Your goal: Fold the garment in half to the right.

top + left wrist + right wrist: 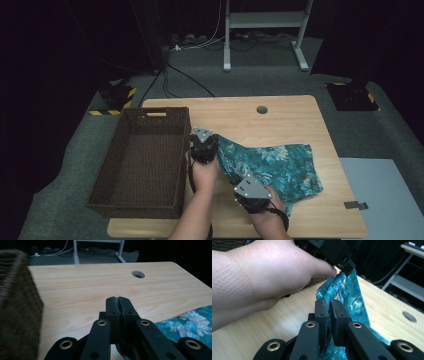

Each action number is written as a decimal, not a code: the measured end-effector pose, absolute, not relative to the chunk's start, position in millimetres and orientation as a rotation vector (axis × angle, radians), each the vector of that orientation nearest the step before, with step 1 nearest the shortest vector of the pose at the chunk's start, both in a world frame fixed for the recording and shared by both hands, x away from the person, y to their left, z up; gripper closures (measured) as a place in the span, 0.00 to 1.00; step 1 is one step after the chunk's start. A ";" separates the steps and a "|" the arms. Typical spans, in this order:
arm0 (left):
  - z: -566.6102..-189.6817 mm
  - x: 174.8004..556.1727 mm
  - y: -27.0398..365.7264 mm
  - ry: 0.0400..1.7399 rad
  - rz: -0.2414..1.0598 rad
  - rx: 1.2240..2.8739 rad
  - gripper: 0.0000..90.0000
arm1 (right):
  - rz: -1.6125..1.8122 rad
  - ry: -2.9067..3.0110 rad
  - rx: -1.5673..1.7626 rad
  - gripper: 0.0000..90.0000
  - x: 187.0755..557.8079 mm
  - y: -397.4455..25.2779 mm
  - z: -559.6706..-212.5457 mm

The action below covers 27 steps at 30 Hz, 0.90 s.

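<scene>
I have a teal flowered cloth (pixel 272 167) pinched in both tongs. My left tongs (pixel 204 136) sit just right of the brown wicker basket (pixel 145 160), near the middle of the counter (pixel 280 117); in the left gripper view (pixel 117 305) the jaws are pressed together with a thin sliver of teal between their tips, so they grip the cloth's far left corner. My right tongs (pixel 248 186) are nearer to me and a little to the right, at the cloth's near left edge. In the right gripper view (pixel 329 312) their jaws stand narrow with a fold of the cloth (pixel 344 290) rising between them up to my left hand (pixel 262 282) and its tongs.

The stretch of cloth between the two tongs looks lifted off the wood, though the high view is too dim for me to be sure how much. The rest of it lies spread toward the right on the counter, its far right end well short of the counter's right edge. The basket stands on the counter's left part, overhanging the left edge. A round cable hole (pixel 262 109) sits at the far side of the counter, apart from the cloth.
</scene>
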<state>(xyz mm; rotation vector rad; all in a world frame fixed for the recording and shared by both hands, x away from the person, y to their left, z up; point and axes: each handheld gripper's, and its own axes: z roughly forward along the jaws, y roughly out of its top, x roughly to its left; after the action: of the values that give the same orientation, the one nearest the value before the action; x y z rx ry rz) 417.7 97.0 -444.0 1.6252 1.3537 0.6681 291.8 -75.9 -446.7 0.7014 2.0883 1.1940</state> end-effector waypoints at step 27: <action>-395.9 422.4 44.2 1.197 0.657 1.577 0.96 | 1.183 1.981 0.686 0.95 287.2 -123.1 -413.5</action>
<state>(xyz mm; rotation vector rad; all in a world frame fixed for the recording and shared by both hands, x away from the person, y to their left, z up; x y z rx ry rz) 422.4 44.2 -395.9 1.5772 1.1974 0.6570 287.2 -123.1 -413.5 0.6859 1.9814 1.1834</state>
